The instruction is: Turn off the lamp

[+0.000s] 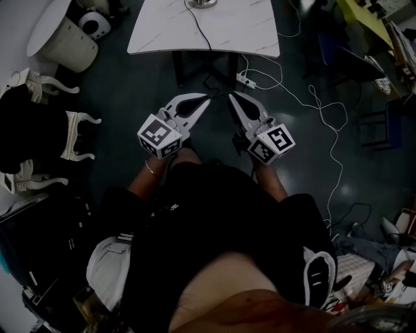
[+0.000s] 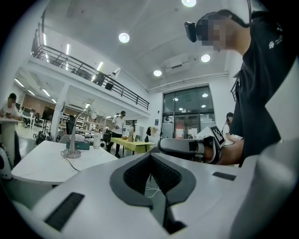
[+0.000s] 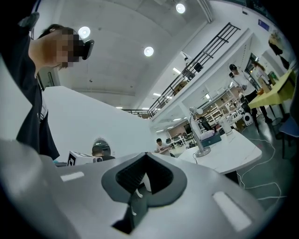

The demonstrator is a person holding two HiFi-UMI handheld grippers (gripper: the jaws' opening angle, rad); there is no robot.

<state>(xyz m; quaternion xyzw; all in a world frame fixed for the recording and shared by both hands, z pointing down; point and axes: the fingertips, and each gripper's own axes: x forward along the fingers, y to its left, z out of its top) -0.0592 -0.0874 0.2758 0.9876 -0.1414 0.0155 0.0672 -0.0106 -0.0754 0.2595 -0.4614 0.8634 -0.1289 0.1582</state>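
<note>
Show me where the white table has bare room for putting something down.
The table is bare on both sides of the lamp cable: a wide patch toward its left edge, another toward its right edge. It is crowded at the lamp base and, on the floor beneath, around the power strip.

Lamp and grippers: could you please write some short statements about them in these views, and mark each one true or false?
1. The left gripper and the right gripper both have their jaws shut, with nothing between them. True.
2. The left gripper touches the lamp. False: both grippers hang over the floor, short of the table.
3. The lamp stands on the white table. True.
4. The lamp's cable lies wholly on the table top. False: it runs off the near edge down to the floor.
5. The right gripper holds the power strip. False: the strip lies on the floor near the table's leg.
</note>
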